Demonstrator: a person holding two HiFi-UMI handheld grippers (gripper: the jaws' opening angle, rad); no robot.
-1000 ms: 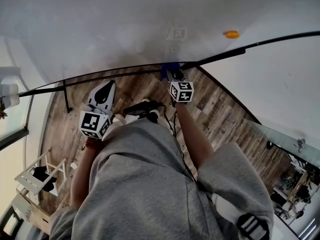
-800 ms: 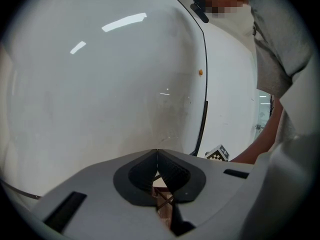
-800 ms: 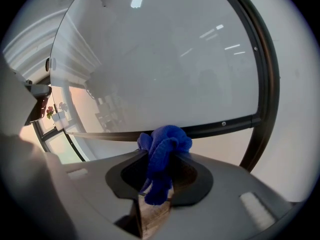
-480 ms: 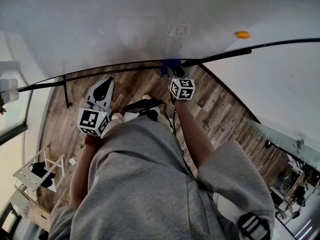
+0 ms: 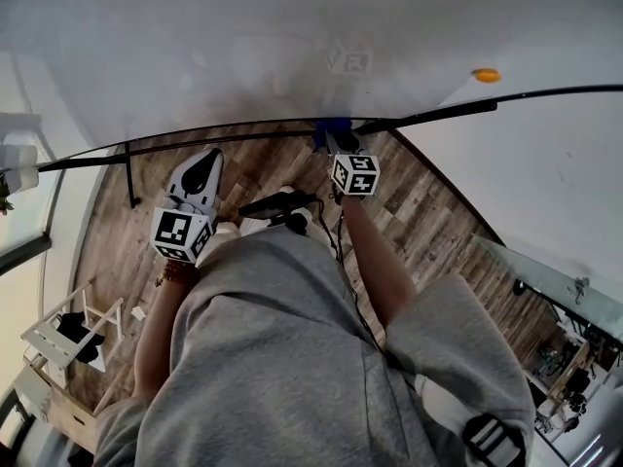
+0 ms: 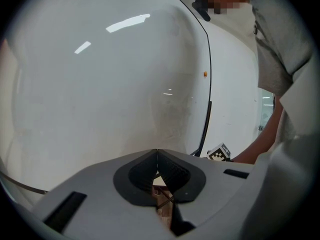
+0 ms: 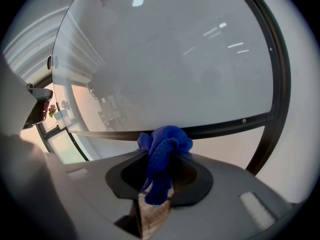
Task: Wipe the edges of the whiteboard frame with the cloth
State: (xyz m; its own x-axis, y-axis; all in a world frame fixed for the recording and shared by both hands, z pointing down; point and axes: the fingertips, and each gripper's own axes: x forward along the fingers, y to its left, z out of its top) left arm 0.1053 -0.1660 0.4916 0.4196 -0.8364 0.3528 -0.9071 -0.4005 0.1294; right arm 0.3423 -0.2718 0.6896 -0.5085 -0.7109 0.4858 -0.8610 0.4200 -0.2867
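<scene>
**Cloth creeping along the bottom rail, left claw just tagging along**

Closest to the camera is the person's grey sweatshirt (image 5: pixel 292 358), filling the lower half of the head view. Just past it, the left gripper (image 5: pixel 201 167) hangs over the wooden floor (image 5: pixel 419 212). Its jaws are pressed together with nothing between them, and it sits short of the board, doing no work.

The right gripper (image 5: pixel 337 144) is clamped on the blue cloth (image 5: pixel 333 129). The cloth is a bunched wad poking out past the tips. It's pushed up against the black frame rail (image 5: pixel 243 137) along the lower edge of the whiteboard (image 5: pixel 243 37). In the right gripper view the top of the wad overlaps that rail, so I'd call it contact.

What's changed over the last second: the right gripper and cloth barely shift in the head view. The little orange dot (image 5: pixel 485 75) on the board, though, has slid off to the right and a bit lower, away from the cloth. The right-hand stretch of rail has dropped too.

Part of that is probably the head turning. My read is that the cloth is also working leftward along the rail, away from the dot.

So a wiping stroke looks under way on the bottom edge. The side rail, visible in the right gripper view, is nowhere near the cloth right now.
</scene>
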